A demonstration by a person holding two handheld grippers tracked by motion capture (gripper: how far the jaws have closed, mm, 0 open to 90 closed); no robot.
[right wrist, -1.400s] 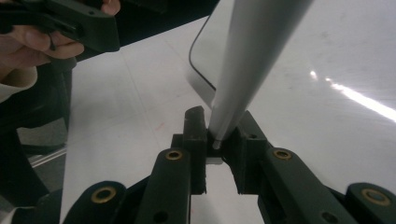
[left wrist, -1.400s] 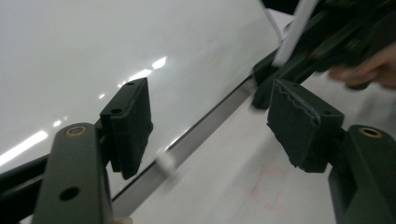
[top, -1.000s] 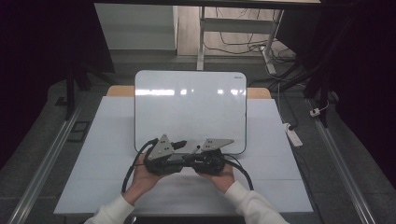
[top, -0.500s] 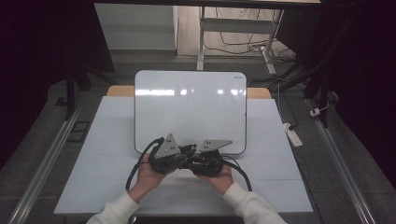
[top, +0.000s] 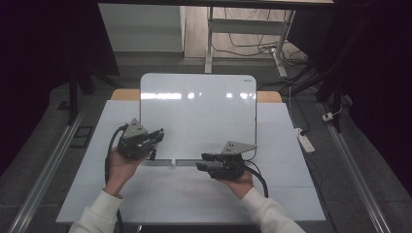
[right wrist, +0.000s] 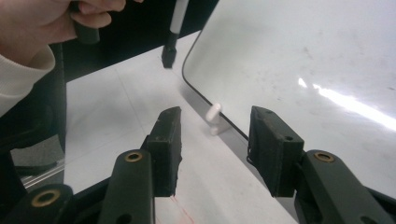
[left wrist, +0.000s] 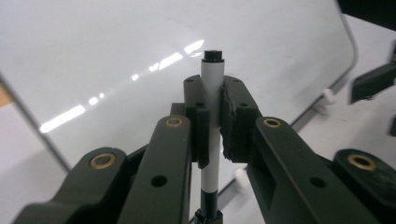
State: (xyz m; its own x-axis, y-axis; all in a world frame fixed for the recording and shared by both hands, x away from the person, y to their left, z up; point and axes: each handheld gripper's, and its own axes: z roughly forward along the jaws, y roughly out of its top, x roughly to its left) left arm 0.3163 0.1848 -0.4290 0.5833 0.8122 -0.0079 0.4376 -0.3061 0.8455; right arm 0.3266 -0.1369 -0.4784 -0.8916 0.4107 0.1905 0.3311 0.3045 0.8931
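A marker [left wrist: 212,79] with a white barrel and black ends stands upright between the pads of my left gripper [left wrist: 214,100], which is shut on it. In the high view my left gripper [top: 158,135] hovers at the left front corner of the whiteboard [top: 199,111]. From the right gripper view the marker [right wrist: 177,18] hangs with its black end down beside the board's corner. My right gripper [right wrist: 215,135] is open; its jaws have just been opening and nothing is between them. In the high view it [top: 200,161] sits at the board's front edge.
The whiteboard [right wrist: 303,56] lies flat on a white table [top: 291,184], with a small white peg [right wrist: 213,113] at its front edge. A power strip [top: 303,138] lies right of the board. The person's left hand [right wrist: 56,18] is at the upper left.
The two grippers were together at the board's front edge; now they are apart. My left gripper has moved left with the marker, and the right gripper's jaws have opened.
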